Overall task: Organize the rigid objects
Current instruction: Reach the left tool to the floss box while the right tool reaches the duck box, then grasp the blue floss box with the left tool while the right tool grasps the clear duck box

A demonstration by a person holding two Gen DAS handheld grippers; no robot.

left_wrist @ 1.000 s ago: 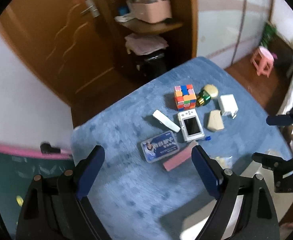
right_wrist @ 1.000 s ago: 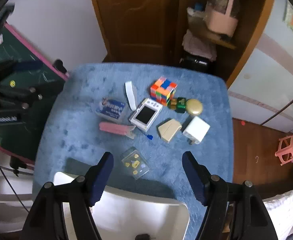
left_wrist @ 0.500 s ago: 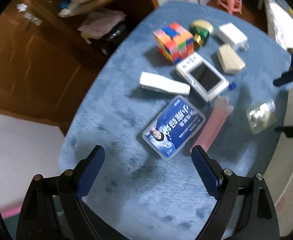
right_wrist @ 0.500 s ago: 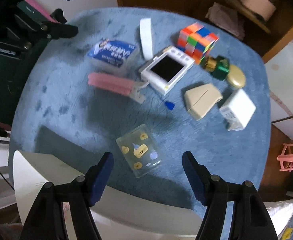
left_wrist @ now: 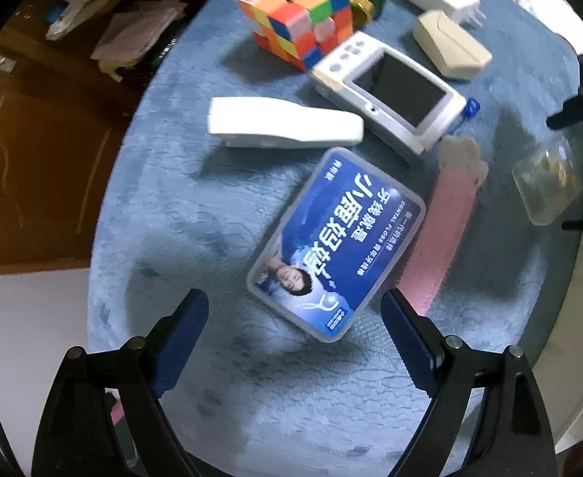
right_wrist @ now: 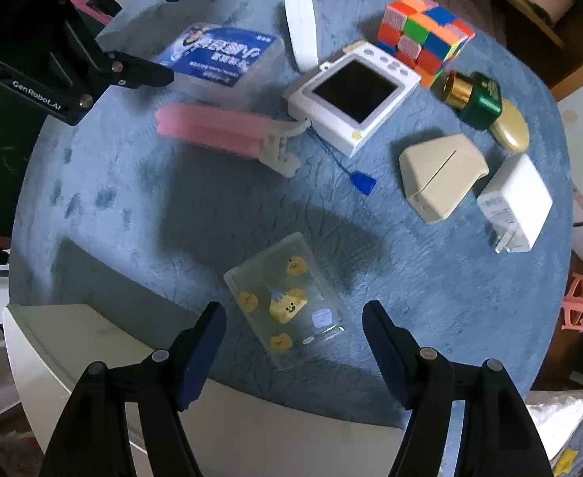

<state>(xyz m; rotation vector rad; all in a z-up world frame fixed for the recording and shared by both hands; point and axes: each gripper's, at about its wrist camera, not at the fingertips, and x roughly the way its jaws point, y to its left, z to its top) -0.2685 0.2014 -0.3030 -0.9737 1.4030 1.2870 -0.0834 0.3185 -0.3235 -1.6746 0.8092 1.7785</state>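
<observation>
Right now the blue floss box (left_wrist: pixel 337 244) lies flat on the blue cloth (left_wrist: pixel 180 230) just ahead of my left gripper (left_wrist: pixel 295 330), its near corner reaching in between the two blue fingers (left_wrist: pixel 180 336), which stand wide apart and touch nothing. Its long axis runs on a slant across the gap, not square to the fingers, so I judge I'd need to roll the wrist, or take it across its short side, before closing. My right gripper (right_wrist: pixel 293 342) hangs over the clear case with yellow ducks (right_wrist: pixel 285 298), fingers also apart and empty, the case's near end lying between the tips and its long side slanted the same sort of way. So each hand has its own nearest thing, and the left is plainly the one for the floss box. Beside the box lies the pink clip (left_wrist: pixel 448 234), close along its right side, and beyond it the white bar (left_wrist: pixel 283 127), the white camera (left_wrist: pixel 389 91) and the colour cube (left_wrist: pixel 299 20). Further out sit the beige wedge (right_wrist: pixel 440 177), the white charger (right_wrist: pixel 514 202), the green bottle (right_wrist: pixel 472 93) and a gold oval (right_wrist: pixel 510 129). At the near edge of the cloth there's a white bin (right_wrist: pixel 72 342); I can't see what, if anything, is inside.
</observation>
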